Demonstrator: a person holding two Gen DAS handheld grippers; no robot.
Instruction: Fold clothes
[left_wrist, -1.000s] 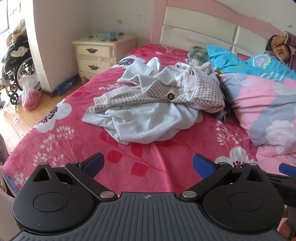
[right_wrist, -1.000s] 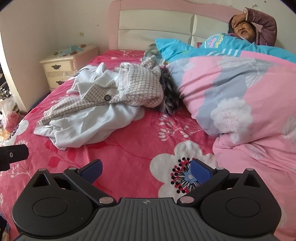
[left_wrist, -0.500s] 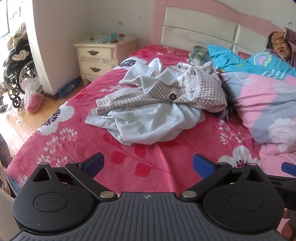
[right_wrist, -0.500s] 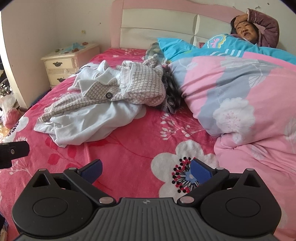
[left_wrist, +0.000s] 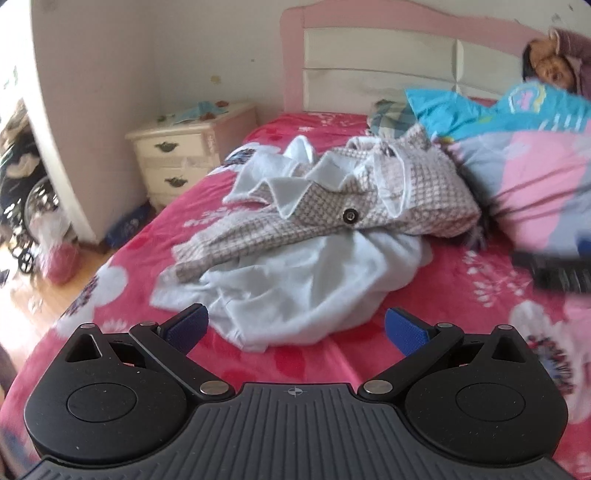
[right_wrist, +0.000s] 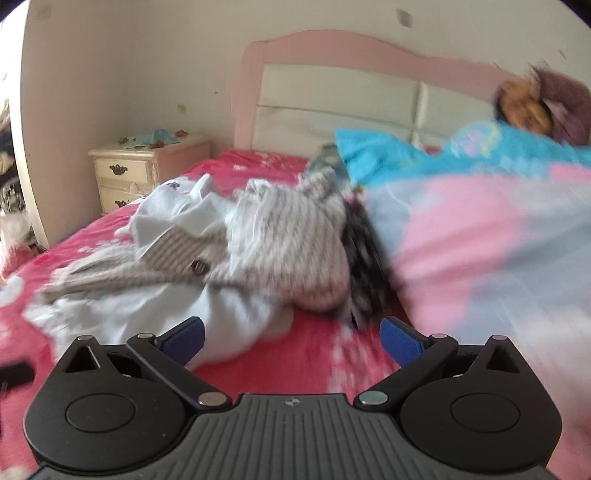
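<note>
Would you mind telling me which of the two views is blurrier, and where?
Right wrist view: heavy motion smear across the checked jacket and quilt, though the right tool stays sharp. Left wrist view: the jacket is fairly crisp, softening toward the edges.

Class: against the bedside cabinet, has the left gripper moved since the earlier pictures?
Yes. The left gripper has moved forward toward the clothes pile; the bedside cabinet now appears nearer.

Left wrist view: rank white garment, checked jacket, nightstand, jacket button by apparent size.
1. white garment and checked jacket: similar spread, overlapping, not separable
2. nightstand, though farther away
3. jacket button
</note>
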